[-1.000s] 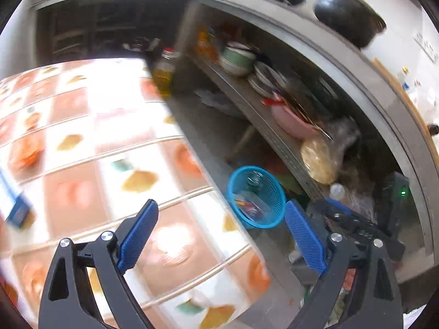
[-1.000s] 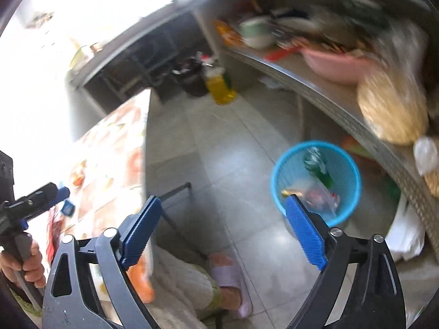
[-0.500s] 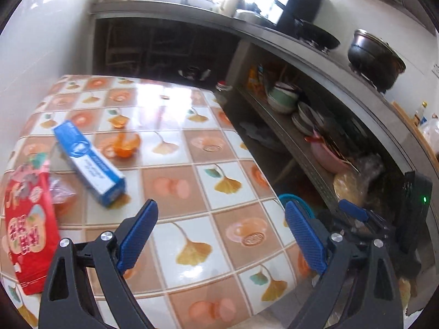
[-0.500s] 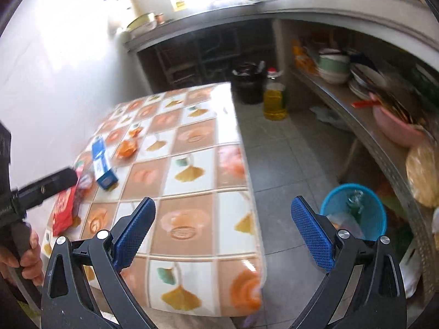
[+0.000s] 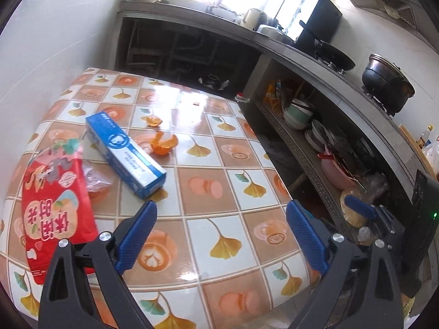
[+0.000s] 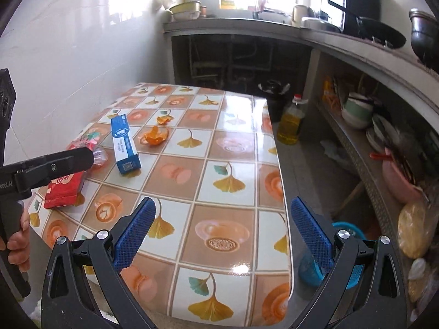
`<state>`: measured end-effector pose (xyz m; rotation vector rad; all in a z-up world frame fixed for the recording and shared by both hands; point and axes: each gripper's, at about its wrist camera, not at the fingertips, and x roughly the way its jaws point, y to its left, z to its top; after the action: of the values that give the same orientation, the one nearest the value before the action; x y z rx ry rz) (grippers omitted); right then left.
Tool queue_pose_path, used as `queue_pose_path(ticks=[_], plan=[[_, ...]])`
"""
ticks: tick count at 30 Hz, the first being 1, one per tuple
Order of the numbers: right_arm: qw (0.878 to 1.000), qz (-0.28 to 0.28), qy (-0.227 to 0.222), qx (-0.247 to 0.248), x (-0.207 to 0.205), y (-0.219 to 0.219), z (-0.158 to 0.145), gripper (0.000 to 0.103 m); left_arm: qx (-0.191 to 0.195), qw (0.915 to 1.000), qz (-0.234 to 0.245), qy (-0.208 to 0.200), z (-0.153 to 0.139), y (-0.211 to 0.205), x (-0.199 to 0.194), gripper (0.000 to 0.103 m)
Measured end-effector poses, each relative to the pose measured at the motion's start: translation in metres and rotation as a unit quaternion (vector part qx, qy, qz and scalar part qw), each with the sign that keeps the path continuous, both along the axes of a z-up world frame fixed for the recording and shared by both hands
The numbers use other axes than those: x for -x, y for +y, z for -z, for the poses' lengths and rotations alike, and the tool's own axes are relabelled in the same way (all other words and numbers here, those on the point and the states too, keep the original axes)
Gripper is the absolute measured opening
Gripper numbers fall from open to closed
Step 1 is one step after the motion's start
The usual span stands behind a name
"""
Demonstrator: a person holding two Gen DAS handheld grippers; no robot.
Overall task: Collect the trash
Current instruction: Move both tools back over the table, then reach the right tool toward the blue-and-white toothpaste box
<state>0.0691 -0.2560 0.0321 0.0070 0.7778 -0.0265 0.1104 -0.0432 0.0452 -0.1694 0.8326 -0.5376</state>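
Note:
On the tiled-pattern table (image 5: 219,192) (image 6: 219,186) lie a blue carton (image 5: 124,153) (image 6: 124,145), a red snack bag (image 5: 55,213) (image 6: 64,189), a crumpled clear wrapper (image 5: 94,178) (image 6: 98,155) and orange peels (image 5: 164,144) (image 6: 155,137), with a smaller peel (image 5: 153,121) (image 6: 163,120) farther back. My left gripper (image 5: 222,235) is open and empty above the table's near edge. My right gripper (image 6: 222,230) is open and empty over the table's near right part. The blue trash basket (image 6: 343,227) stands on the floor right of the table, mostly hidden by my right finger.
A metal shelf (image 5: 310,153) (image 6: 365,159) with bowls and plates runs along the right. An oil bottle (image 6: 290,122) stands on the floor beyond the table. A counter with pots (image 5: 387,82) is above. A white wall borders the table's left side.
Both views have swung from the floor and blue basket up to the table. The carton, red bag and peels have come into full view. Both grippers stay open.

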Motion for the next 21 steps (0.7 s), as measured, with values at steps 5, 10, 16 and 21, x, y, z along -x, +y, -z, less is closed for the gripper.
queue_pose_path(ticks=[5,10,16,21], plan=[[1.000,-0.018,0.007,-0.022,-0.005,0.006,0.001,0.095,0.004,0.9998,-0.021,-0.005,0.002,0.022,0.002,0.093],[0.998,-0.013,0.034,-0.049,-0.014,0.001,0.012,0.095,0.000,0.9986,-0.049,-0.020,0.002,0.051,0.008,0.093],[0.993,-0.021,0.060,-0.100,-0.028,0.004,0.020,0.095,-0.008,0.9950,-0.090,-0.041,0.000,0.097,0.019,0.096],[0.989,-0.049,0.075,-0.120,-0.043,0.022,0.023,0.095,-0.030,0.9923,-0.115,-0.035,0.010,0.120,0.019,0.097]])
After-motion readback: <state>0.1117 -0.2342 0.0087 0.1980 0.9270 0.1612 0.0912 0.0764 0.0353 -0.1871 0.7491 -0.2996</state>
